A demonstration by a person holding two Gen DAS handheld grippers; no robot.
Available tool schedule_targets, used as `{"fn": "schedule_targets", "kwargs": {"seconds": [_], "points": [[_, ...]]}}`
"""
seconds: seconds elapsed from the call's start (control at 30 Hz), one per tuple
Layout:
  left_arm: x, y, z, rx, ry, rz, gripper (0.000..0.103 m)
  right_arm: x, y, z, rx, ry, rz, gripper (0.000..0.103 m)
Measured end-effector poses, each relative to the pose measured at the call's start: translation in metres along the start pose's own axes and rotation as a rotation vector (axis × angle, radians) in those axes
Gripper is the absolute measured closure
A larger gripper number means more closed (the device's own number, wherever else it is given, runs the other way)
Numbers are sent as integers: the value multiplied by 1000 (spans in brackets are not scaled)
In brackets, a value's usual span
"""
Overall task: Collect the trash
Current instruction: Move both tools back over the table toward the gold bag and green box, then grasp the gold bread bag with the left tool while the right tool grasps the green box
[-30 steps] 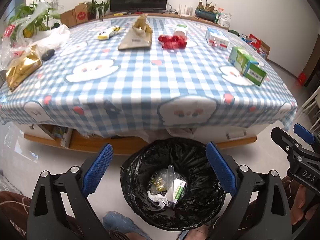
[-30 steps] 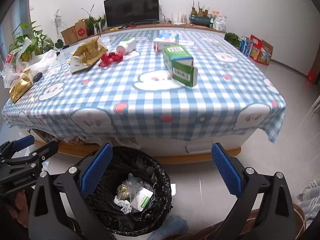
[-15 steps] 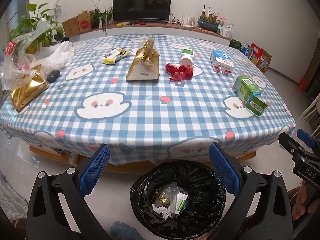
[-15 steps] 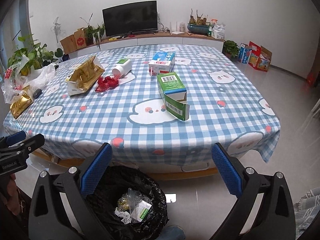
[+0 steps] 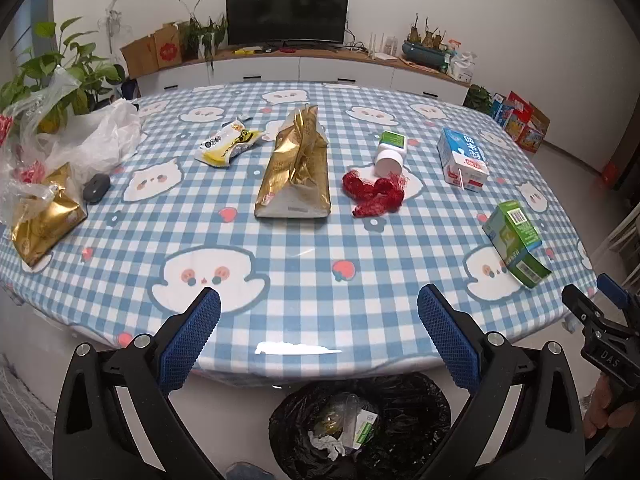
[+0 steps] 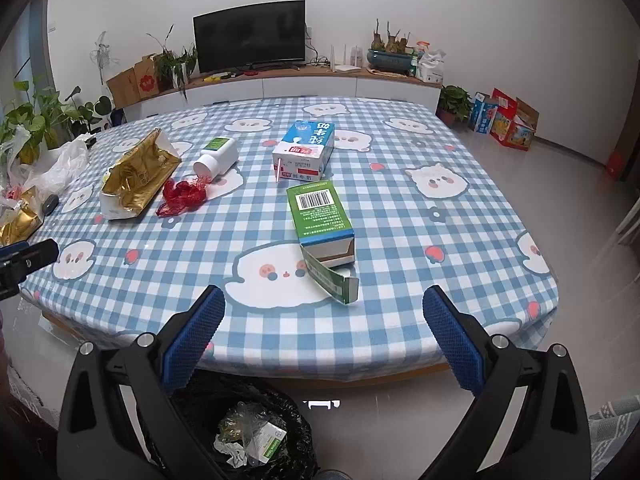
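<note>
A black-lined trash bin (image 5: 404,408) stands on the floor below the table's near edge, with wrappers and a small box inside; it also shows in the right wrist view (image 6: 208,404). On the checked tablecloth lie a gold bag (image 5: 298,168), a red net (image 5: 374,192), a white bottle (image 5: 390,154), a blue milk carton (image 5: 464,160), a green box (image 5: 516,244) and a yellow wrapper (image 5: 228,144). My left gripper (image 5: 319,310) is open and empty above the near edge. My right gripper (image 6: 324,308) is open and empty, just short of the green box (image 6: 322,216).
A second gold bag (image 5: 44,220), a grey mouse (image 5: 96,186) and clear plastic bags (image 5: 92,136) lie at the table's left. Potted plants stand at the left. A TV (image 5: 286,14) and a low cabinet are behind. The floor is at the right (image 6: 580,200).
Both grippers have risen from bin level to above the table's near edge, so the tabletop fills the views and the bin sits low. Both stay open.
</note>
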State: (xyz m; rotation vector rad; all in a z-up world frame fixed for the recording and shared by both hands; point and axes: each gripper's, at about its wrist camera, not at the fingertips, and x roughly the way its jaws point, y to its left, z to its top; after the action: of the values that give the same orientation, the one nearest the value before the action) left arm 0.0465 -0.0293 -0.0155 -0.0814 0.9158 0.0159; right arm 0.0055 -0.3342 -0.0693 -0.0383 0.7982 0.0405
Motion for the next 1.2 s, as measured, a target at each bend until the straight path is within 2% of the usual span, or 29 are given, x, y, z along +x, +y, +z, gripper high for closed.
{"fn": "schedule_targets", "kwargs": {"seconds": [0.23, 0.5, 0.87, 0.93, 1.13, 1.2], "points": [[34, 11, 34, -16, 39, 18, 6, 28, -1, 21, -11, 37, 18, 8], [61, 7, 68, 3, 44, 23, 6, 70, -2, 47, -13, 96, 9, 8], [121, 11, 112, 13, 87, 79, 7, 109, 3, 66, -30, 175, -7, 10], [133, 11, 118, 15, 100, 93, 11, 114, 4, 67, -34, 189, -2, 14], [161, 15, 128, 8, 144, 120, 31, 127, 0, 67, -20, 236, 2, 30], [167, 15, 128, 14, 158, 129, 43, 128, 0, 66, -18, 244, 6, 34]]}}
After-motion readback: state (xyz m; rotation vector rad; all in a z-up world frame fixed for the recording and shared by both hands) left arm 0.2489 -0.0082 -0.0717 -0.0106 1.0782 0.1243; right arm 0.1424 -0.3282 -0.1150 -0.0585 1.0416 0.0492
